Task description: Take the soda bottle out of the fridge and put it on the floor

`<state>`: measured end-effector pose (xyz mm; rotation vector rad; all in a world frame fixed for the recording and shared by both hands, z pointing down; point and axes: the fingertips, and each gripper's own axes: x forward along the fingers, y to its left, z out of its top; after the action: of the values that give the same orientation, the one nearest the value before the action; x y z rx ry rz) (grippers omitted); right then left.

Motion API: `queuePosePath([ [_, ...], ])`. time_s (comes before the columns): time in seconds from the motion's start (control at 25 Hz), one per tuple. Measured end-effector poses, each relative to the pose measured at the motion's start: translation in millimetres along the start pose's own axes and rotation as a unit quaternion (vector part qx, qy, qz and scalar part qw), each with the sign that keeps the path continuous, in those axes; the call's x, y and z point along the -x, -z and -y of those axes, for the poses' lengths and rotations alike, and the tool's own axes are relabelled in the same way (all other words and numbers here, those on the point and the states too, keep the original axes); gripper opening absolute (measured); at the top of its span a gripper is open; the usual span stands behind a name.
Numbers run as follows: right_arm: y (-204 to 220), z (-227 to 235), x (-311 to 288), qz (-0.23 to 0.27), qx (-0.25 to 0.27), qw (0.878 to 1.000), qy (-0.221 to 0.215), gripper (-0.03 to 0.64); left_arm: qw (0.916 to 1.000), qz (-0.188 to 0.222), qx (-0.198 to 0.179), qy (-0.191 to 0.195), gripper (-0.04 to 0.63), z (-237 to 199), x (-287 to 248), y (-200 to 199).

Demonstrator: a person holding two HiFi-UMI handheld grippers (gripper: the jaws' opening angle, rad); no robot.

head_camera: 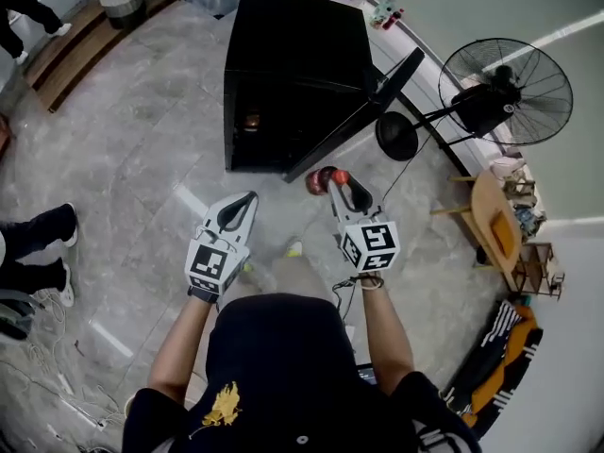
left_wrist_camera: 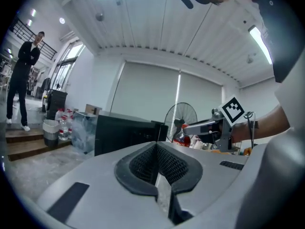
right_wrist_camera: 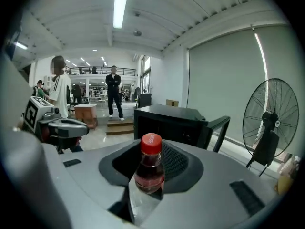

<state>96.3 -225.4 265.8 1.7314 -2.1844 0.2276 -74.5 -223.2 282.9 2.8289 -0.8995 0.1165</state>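
In front of the fridge (head_camera: pixel 293 64), just off the free edge of its open door (head_camera: pixel 373 102), the soda bottle (right_wrist_camera: pixel 150 168) is out of the cabinet and held up off the floor (head_camera: pixel 142 159). It stands upright, red cap on top and dark drink showing through the clear shoulder. The right gripper (head_camera: pixel 332 179) has it: the two dark pads sit close together on either side of the bottle's upper part, just under the cap, and press on it.

On the other side of the fridge's open front, level with the right one, the left gripper (head_camera: pixel 247 202) holds nothing. Its jaws are brought together so that the tips meet, with only the oval hollow of the pads between them. Both grippers point towards the fridge, each with its marker cube on the end nearer the person.

The fridge is a low black box with a dark interior, and its door swings out to the right in the head view. Beyond the door, on the side away from the left gripper, stands a black pedestal fan (head_camera: pixel 510 92). Near the fan is a wooden chair (head_camera: pixel 495 220). Well away from the fridge, across the grey marbled floor, a bystander (right_wrist_camera: pixel 113 90) in dark clothes stands with arms folded by some low wooden steps (left_wrist_camera: pixel 26 144).
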Motion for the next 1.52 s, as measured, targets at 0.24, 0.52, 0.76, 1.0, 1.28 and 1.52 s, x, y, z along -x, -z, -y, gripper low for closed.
queuePosePath([
  [0.24,20.8,11.9,52.8,-0.016,0.026,1.000,-0.005,0.120,0.9999,-0.010,-0.011,-0.002,0.017,32.1,1.9,-2.2],
  [0.52,61.2,35.4,110.3,-0.021,0.037,0.999,-0.030,0.120,0.9987,-0.030,-0.030,-0.026,0.017,93.2,-1.8,9.8],
  [0.76,94.9,43.0,159.4,-0.014,0.068,0.993,-0.093,0.120,0.9957,-0.029,-0.033,-0.082,0.017,166.3,3.3,20.5],
  [1.0,112.8,47.3,204.9,-0.003,0.078,0.988,-0.131,0.121,0.9914,-0.021,-0.017,-0.128,0.017,239.7,27.6,25.6],
  [1.28,131.0,37.3,217.2,-0.010,0.071,0.988,-0.140,0.121,0.9849,-0.034,-0.011,-0.169,0.017,247.7,70.5,36.6],
  [1.52,127.2,26.0,215.0,-0.007,0.070,0.991,-0.113,0.121,0.9821,-0.012,0.000,-0.188,0.017,231.0,97.7,31.6],
])
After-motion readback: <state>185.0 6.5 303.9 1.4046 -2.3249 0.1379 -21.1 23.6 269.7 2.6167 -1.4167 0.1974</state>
